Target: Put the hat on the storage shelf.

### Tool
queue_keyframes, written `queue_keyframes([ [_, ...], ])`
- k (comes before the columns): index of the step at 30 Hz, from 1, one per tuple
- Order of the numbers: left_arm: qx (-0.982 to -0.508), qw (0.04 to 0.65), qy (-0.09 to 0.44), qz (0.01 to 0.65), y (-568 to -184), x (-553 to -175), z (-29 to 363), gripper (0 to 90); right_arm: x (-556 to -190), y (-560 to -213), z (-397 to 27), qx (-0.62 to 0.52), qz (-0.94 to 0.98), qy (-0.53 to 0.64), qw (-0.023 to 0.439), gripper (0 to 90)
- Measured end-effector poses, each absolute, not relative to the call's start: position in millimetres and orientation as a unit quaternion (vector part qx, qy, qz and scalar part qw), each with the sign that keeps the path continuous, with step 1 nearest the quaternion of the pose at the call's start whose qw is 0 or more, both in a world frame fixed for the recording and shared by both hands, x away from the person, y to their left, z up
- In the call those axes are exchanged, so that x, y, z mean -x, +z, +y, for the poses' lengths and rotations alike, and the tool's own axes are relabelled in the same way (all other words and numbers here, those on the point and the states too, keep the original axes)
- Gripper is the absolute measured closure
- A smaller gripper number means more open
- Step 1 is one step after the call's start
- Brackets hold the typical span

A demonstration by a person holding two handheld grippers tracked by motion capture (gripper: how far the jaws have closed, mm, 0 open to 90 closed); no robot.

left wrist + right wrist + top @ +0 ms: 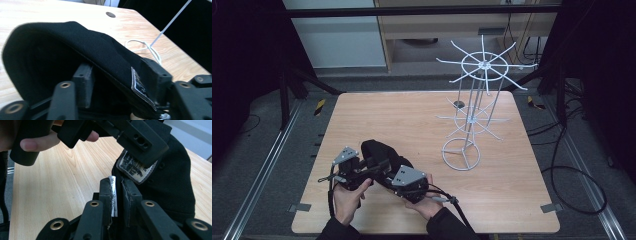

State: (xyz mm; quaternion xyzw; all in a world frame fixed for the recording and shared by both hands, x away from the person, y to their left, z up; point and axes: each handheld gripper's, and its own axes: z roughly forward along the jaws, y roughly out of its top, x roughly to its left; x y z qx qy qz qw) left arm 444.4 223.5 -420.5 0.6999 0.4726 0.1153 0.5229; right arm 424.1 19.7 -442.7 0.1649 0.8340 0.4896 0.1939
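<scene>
A black fabric cap [379, 150] is lifted a little off the wooden table [412, 110] at its near left, between both hand-held grippers. My right gripper [117, 192] is shut on the cap's edge [170, 177], with a white label [113, 195] caught between its pads. My left gripper [120, 75] has its jaws wide apart: one finger [83, 80] is inside the cap [75, 42], the other finger [156, 72] outside, against the rim by a sewn patch [138, 86]. In the high view the left gripper [374, 167] and the right gripper [389, 174] meet at the cap.
A white wire display stand [472, 115] with radiating prongs stands right of the table's centre, its ring base [147, 47] not far from the cap. A small round hole [459, 104] is in the tabletop behind it. Cables lie on the floor to the right.
</scene>
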Motion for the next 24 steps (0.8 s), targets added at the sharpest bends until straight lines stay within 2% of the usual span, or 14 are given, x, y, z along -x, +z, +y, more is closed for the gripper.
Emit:
queue_keyframes([
  [3, -0.7, 0.523, 0.115, 0.472, -420.1, -443.5, 222.9, 54.6, -424.8, -443.6, 18.8, -0.169, 0.834, 0.49, 0.187, 76.3],
  [7, -0.7, 0.527, 0.116, 0.469, -418.1, -442.4, 223.5, 62.2, -424.3, -442.8, 16.6, -0.171, 0.835, 0.493, 0.172, 68.4],
  [11, -0.698, 0.532, 0.114, 0.466, -416.4, -440.7, 226.1, 65.9, -421.6, -436.5, 7.5, -0.177, 0.833, 0.497, 0.166, 60.8],
  [18, -0.692, 0.544, 0.112, 0.461, -412.7, -436.9, 229.0, 71.1, -418.2, -414.2, -27.6, -0.204, 0.808, 0.518, 0.19, 55.5],
  [24, -0.691, 0.558, 0.106, 0.447, -407.1, -431.3, 231.4, 74.9, -426.3, -418.8, -53.0, -0.245, 0.794, 0.518, 0.201, 50.6],
])
